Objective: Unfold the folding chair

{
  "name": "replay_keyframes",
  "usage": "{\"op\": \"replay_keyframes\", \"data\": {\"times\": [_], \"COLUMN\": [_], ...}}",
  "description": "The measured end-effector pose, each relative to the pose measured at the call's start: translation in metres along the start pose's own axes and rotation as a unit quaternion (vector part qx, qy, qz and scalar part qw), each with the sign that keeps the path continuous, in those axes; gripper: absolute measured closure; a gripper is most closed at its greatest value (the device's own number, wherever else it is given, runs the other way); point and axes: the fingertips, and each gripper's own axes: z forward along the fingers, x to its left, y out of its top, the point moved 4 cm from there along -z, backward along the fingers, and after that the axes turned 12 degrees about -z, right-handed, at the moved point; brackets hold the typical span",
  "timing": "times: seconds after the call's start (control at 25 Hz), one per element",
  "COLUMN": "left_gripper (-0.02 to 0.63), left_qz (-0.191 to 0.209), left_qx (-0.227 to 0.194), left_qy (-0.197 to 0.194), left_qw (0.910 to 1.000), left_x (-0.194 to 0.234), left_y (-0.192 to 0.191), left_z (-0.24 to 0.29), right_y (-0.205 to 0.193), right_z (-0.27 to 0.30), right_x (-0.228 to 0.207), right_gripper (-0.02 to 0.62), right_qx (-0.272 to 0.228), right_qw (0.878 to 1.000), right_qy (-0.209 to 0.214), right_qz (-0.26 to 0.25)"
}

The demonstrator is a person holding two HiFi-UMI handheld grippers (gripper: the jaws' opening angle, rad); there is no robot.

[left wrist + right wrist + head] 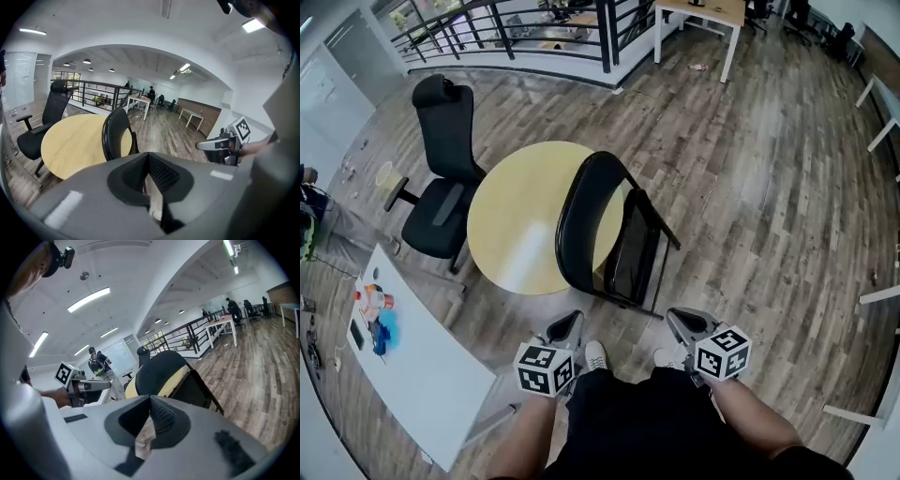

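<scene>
The black folding chair [614, 239] stands folded on the wood floor, its curved back against the round yellow table [511, 220]. In the head view my left gripper [570, 325] and right gripper [679, 322] hover just short of the chair's near side, one on each flank, both shut and empty. The left gripper view looks past its closed jaws [148, 157] at the chair back [115, 133] and the right gripper [219, 144]. Beyond the right gripper's closed jaws [151, 401], the chair [164, 371] and the left gripper [91, 386] show.
A black office chair [441, 173] stands left of the table. A white desk [427, 370] with small items runs along my left. A black railing [511, 37] and white desks [703, 14] lie beyond. A person [97, 364] stands far off. My shoes [595, 354] are near the chair's feet.
</scene>
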Motion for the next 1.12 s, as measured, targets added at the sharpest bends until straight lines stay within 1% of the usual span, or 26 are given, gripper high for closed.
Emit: {"op": "replay_keyframes", "data": {"times": [0.12,0.24,0.36,0.52,0.64,0.8,0.96,1.12], "left_gripper": [0.598,0.598,0.598,0.598,0.598,0.598,0.597,0.586], "left_qz": [0.018,0.028,0.038,0.014,0.021,0.037,0.053,0.067], "left_qx": [-0.005,-0.016,-0.028,-0.050,-0.050,-0.057,-0.055,-0.045], "left_qy": [-0.018,-0.035,-0.049,-0.069,-0.074,-0.095,-0.106,-0.113], "left_qw": [0.9997,0.9989,0.9977,0.9962,0.9958,0.9931,0.9914,0.9903], "left_x": [0.017,0.031,0.044,0.071,0.087,0.096,0.101,0.101], "left_y": [0.022,0.047,0.069,0.095,0.110,0.129,0.143,0.148], "left_z": [-0.004,-0.009,-0.011,-0.013,-0.009,0.004,0.017,0.029], "right_y": [0.006,0.010,0.016,0.027,0.032,0.027,0.026,0.026], "right_z": [0.009,0.015,0.017,0.020,0.020,0.023,0.028,0.029], "right_x": [0.009,0.015,0.020,0.030,0.037,0.043,0.056,0.066], "right_gripper": [0.589,0.589,0.590,0.589,0.589,0.589,0.589,0.589], "right_qx": [-0.007,-0.012,-0.015,-0.027,-0.036,-0.038,-0.037,-0.041], "right_qw": [1.000,0.998,0.996,0.992,0.989,0.985,0.982,0.980], "right_qy": [-0.024,-0.048,-0.074,-0.107,-0.130,-0.156,-0.172,-0.183], "right_qz": [0.016,0.036,0.045,0.055,0.059,0.066,0.068,0.070]}}
